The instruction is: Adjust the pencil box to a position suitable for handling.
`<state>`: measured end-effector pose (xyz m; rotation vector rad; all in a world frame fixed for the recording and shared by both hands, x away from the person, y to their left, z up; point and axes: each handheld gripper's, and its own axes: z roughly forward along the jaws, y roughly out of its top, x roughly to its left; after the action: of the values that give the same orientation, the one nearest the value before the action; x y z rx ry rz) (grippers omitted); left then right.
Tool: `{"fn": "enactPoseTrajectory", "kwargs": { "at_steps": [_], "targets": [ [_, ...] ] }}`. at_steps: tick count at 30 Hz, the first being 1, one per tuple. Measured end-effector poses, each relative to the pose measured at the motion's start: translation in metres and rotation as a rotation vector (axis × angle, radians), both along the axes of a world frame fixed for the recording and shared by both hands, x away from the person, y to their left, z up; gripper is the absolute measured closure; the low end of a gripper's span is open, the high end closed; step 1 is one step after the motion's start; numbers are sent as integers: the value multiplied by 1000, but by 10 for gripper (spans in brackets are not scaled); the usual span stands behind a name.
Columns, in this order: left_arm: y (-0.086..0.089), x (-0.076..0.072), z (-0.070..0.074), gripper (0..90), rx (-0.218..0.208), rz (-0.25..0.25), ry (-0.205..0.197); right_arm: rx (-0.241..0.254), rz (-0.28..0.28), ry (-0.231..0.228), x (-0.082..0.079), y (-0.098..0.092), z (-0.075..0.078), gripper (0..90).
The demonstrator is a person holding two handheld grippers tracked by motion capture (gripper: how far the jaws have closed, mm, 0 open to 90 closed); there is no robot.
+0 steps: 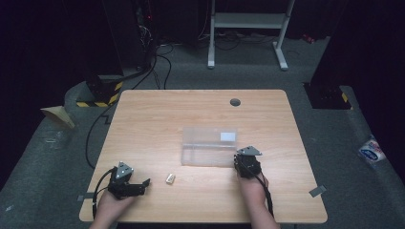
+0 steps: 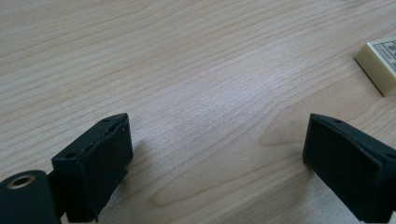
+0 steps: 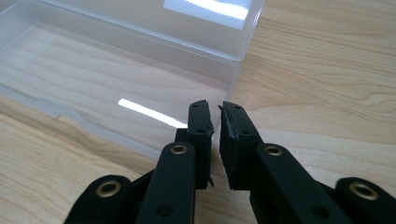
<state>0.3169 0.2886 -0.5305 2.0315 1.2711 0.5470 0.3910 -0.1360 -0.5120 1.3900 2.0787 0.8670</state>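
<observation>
Dark floor and black equipment surround a pale wooden desk (image 1: 200, 114), on which little is laid out. Near the front edge a small cream block (image 1: 170, 179) is seen lying flat, well apart from a clear plastic box (image 1: 209, 145) that sits open toward the middle, its lid folded back and its tray apparently empty. In the left gripper view the same cream block (image 2: 380, 65) is caught at the upper right, beyond and to one side of the spread fingers (image 2: 93, 161).

The left gripper (image 1: 143, 185) is held low over the desk just beside the block, its fingers wide apart and nothing between them. The right gripper (image 1: 244, 160) is rested at the box's near right corner; its fingers (image 3: 201, 128) are drawn almost together, with a thin gap left and nothing pinched, the box wall (image 3: 140, 135) lying just beside them.

The step in hand is judged to be the approach to the block, not yet grasped. For the next move, the left gripper would need to be turned toward the block so that it falls between the fingers, then closed across its narrow sides; the box may be steadied by the right gripper.
</observation>
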Motion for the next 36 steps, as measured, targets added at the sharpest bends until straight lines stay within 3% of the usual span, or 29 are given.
{"fn": "enactPoseTrajectory", "kwargs": {
  "at_steps": [22, 26, 34, 36],
  "targets": [
    [0, 0, 0, 87, 0, 0, 0, -13, 13, -5, 3, 1, 0, 810],
    [0, 0, 0, 87, 0, 0, 0, 7, 6, -31, 1, 0, 5, 769],
    [0, 0, 0, 87, 0, 0, 0, 34, 5, -47, -2, -15, 15, 721],
    [0, 0, 0, 87, -1, 0, 0, 38, -13, -47, -3, -27, 15, 707]
  ]
}}
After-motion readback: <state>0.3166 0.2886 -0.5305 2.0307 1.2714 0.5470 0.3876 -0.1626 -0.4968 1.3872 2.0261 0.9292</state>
